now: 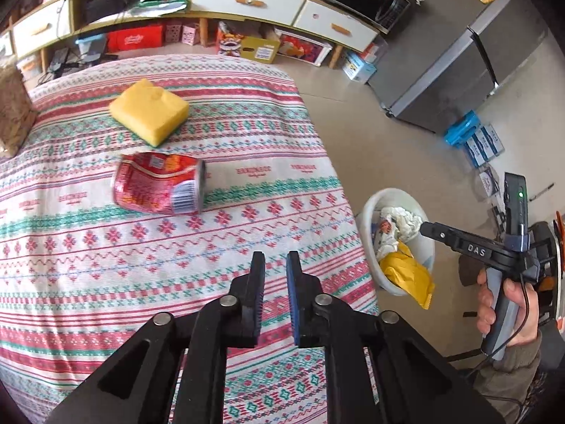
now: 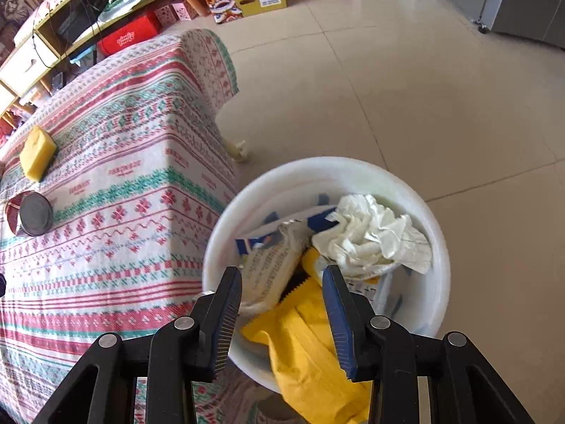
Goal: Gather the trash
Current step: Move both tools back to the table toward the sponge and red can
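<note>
A crushed red can (image 1: 159,183) lies on its side on the patterned tablecloth (image 1: 106,282), with a yellow sponge (image 1: 150,111) behind it. My left gripper (image 1: 275,258) hovers over the cloth in front of the can, its jaws a narrow gap apart with nothing between them. A white bin (image 2: 317,169) stands on the floor by the table's right edge. It holds crumpled white paper (image 2: 370,236), a yellow wrapper (image 2: 310,346) and other packets. My right gripper (image 2: 282,272) hangs open above the bin, holding nothing. The can (image 2: 30,213) and sponge (image 2: 37,153) also show in the right wrist view.
A low white cabinet (image 1: 247,0) with drawers runs behind the table, with boxes (image 1: 261,49) under it. A grey metal unit (image 1: 441,81) and blue boxes (image 1: 462,130) stand on the tiled floor to the right. A brown woven object (image 1: 10,113) sits at the table's left edge.
</note>
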The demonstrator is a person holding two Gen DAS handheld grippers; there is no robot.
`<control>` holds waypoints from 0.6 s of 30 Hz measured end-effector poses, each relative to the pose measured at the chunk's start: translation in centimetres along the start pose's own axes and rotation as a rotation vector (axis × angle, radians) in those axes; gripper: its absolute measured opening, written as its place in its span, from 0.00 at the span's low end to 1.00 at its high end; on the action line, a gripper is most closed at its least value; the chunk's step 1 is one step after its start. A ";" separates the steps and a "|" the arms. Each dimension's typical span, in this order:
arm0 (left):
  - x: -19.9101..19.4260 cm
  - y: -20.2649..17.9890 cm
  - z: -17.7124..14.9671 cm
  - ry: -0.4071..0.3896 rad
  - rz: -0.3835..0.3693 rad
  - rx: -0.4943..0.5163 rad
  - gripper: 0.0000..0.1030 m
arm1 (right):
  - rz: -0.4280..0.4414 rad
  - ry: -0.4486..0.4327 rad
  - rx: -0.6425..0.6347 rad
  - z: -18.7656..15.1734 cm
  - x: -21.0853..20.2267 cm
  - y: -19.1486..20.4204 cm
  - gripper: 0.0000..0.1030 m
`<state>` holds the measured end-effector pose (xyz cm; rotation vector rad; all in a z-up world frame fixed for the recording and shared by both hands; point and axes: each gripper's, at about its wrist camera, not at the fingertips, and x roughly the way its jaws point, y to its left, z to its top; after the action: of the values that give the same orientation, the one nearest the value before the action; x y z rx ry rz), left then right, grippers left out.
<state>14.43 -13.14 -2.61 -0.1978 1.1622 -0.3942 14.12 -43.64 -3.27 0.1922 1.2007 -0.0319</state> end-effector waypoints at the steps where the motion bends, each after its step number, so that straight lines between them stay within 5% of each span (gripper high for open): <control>1: -0.3 1.1 0.2 -0.004 0.027 -0.021 0.34 | 0.001 -0.004 -0.008 0.2 0.1 0.8 0.49; 2: -0.6 2.2 0.2 -0.007 0.058 -0.044 0.49 | 0.002 -0.005 -0.019 0.4 0.2 1.6 0.51; 4: -1.2 5.0 0.5 -0.008 0.102 -0.102 0.57 | 0.000 -0.006 -0.049 0.8 0.6 3.1 0.55; 11: -2.4 13.9 1.5 -0.041 0.072 -0.394 0.58 | 0.020 -0.019 -0.227 1.3 2.2 10.1 0.63; 18: -0.4 15.1 5.2 -0.035 0.031 -0.434 0.59 | 0.075 -0.043 -0.503 0.1 3.5 18.5 0.71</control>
<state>22.07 0.61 -5.53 -0.5615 1.2038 -0.1058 17.79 -25.21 -4.08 -0.2039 1.1225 0.3275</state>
